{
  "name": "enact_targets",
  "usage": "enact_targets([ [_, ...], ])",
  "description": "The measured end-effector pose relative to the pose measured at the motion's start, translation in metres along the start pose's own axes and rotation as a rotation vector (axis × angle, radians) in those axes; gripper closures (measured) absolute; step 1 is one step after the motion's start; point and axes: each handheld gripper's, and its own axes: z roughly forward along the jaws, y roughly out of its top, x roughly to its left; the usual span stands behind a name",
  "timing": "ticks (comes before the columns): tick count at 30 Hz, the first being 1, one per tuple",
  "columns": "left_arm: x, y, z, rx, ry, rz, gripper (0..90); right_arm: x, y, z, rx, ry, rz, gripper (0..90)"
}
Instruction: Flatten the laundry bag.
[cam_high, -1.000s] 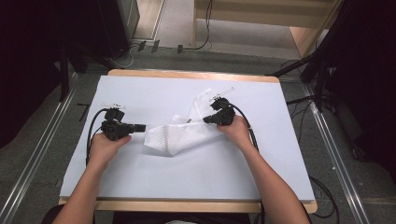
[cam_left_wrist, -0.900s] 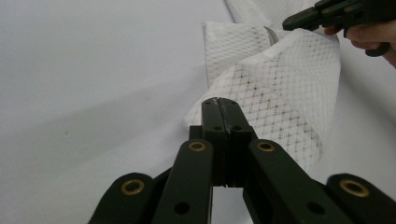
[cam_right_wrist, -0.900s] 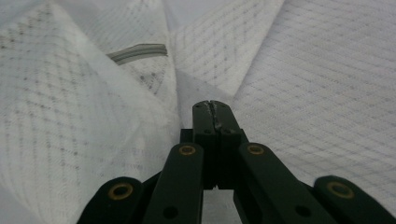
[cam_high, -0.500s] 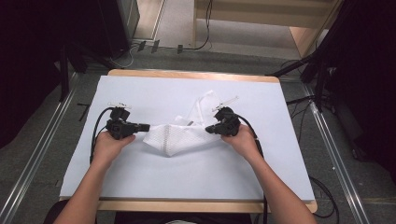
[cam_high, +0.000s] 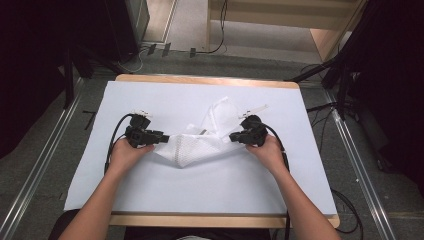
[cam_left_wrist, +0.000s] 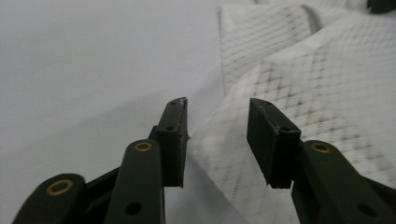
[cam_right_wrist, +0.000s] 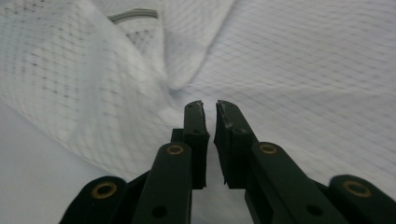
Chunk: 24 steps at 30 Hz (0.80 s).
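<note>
My left gripper (cam_left_wrist: 217, 123) has just been opening, its jaws parted around the near corner of the white mesh fabric bag (cam_high: 200, 142) without pressing it. That leaves the bag crumpled mid-table on the white table cover (cam_high: 165, 195).

My right gripper (cam_right_wrist: 209, 112) has just been opening too, to a narrow gap with no cloth visibly pinched, so I judge both ends released to let it settle.

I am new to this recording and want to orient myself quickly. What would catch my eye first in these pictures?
The crumpled white mesh cloth in the middle of the pale table cover stands out first. A hand holds a black claw at each end of it: the left claw has just been opening, with a corner of the cloth between its parted jaws, untouched by the pads. The right claw stands slightly open over the mesh, with a narrow gap.
</note>
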Motion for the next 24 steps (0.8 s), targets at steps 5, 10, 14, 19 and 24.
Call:
enact_targets([
  [5, 0.001, -0.005, 0.004, -0.021, -0.039, -0.014, 63.9, -0.016, -0.011, -0.007, -0.024, -0.053, 0.02, 69.7],
  [10, 0.0, -0.009, 0.006, -0.03, -0.026, -0.007, 81.2, -0.034, -0.018, -0.012, -0.056, -0.099, 0.066, 62.9],
  [14, 0.0, -0.008, 0.007, -0.02, -0.038, -0.019, 89.7, -0.044, -0.019, -0.015, -0.072, -0.118, 0.089, 59.4],
  [19, 0.002, -0.005, -0.005, -0.058, -0.064, -0.041, 90.0, -0.052, -0.02, -0.023, -0.084, -0.132, 0.1, 61.3],
  [24, -0.003, -0.003, -0.025, -0.131, -0.096, -0.036, 90.0, -0.051, -0.018, -0.029, -0.091, -0.115, 0.113, 74.6],
])
